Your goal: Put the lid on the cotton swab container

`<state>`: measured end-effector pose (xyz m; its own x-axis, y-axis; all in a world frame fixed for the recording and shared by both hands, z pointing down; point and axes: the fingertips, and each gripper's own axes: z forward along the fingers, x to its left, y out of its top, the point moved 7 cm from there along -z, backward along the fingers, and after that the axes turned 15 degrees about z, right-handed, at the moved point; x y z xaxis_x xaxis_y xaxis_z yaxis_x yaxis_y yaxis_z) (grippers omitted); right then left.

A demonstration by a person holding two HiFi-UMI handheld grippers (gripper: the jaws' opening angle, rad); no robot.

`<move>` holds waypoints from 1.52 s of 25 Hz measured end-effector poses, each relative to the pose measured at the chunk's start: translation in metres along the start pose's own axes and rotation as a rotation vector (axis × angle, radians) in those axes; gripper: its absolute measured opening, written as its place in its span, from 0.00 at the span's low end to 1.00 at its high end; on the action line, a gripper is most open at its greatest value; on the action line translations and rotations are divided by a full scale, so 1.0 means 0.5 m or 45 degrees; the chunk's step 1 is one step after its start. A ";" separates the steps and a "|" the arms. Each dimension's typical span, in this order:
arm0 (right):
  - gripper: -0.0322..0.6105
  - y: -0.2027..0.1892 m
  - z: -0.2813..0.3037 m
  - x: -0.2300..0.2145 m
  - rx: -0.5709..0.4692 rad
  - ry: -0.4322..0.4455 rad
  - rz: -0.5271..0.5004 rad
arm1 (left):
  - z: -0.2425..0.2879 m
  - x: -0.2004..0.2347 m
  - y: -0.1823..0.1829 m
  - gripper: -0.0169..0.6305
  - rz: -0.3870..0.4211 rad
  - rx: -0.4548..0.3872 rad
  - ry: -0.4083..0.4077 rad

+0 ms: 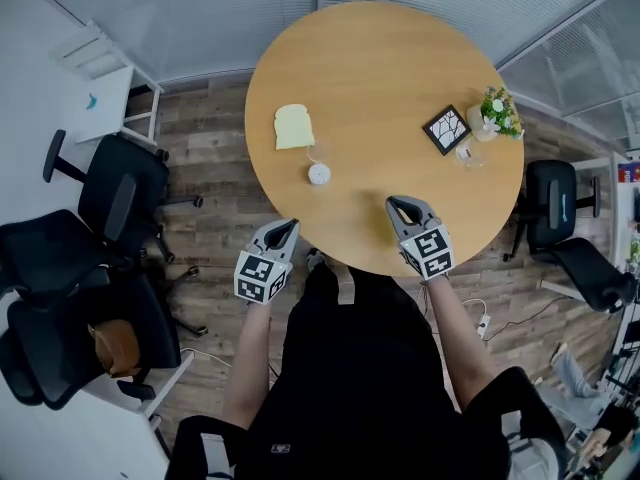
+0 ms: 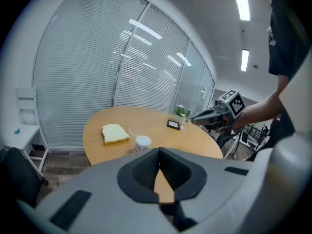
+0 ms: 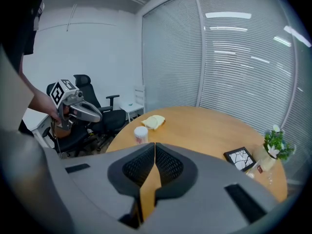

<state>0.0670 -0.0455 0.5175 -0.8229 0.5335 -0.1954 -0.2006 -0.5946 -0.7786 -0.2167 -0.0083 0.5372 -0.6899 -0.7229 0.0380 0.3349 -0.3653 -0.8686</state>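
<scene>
The cotton swab container [image 1: 319, 175] is a small white tub of swabs standing uncovered near the table's front middle. It also shows as the tub [image 2: 143, 142] and as the tub [image 3: 141, 134]. Its clear round lid [image 1: 317, 154] lies flat just behind it, and shows as the lid [image 2: 137, 129]. My left gripper [image 1: 283, 230] hovers at the table's front edge, left of the container, shut and empty [image 2: 159, 152]. My right gripper [image 1: 400, 206] is over the front edge to the container's right, shut with nothing in it [image 3: 154, 147].
A yellow sponge [image 1: 293, 126] lies behind the container on the round wooden table [image 1: 380, 78]. A framed picture [image 1: 446, 129], a potted plant [image 1: 497, 113] and a small clear jar [image 1: 468, 154] stand at the right. Black office chairs [image 1: 110, 193] stand on the floor to the left.
</scene>
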 end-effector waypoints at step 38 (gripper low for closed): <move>0.06 -0.005 0.180 0.030 0.149 0.204 -0.004 | 0.283 0.096 -0.060 0.51 0.298 0.235 -0.120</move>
<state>0.0072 -0.0900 0.5700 -0.7287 0.6189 -0.2931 -0.2712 -0.6539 -0.7063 -0.1691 -0.1150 0.6351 -0.5207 -0.8479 -0.0997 0.5945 -0.2763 -0.7551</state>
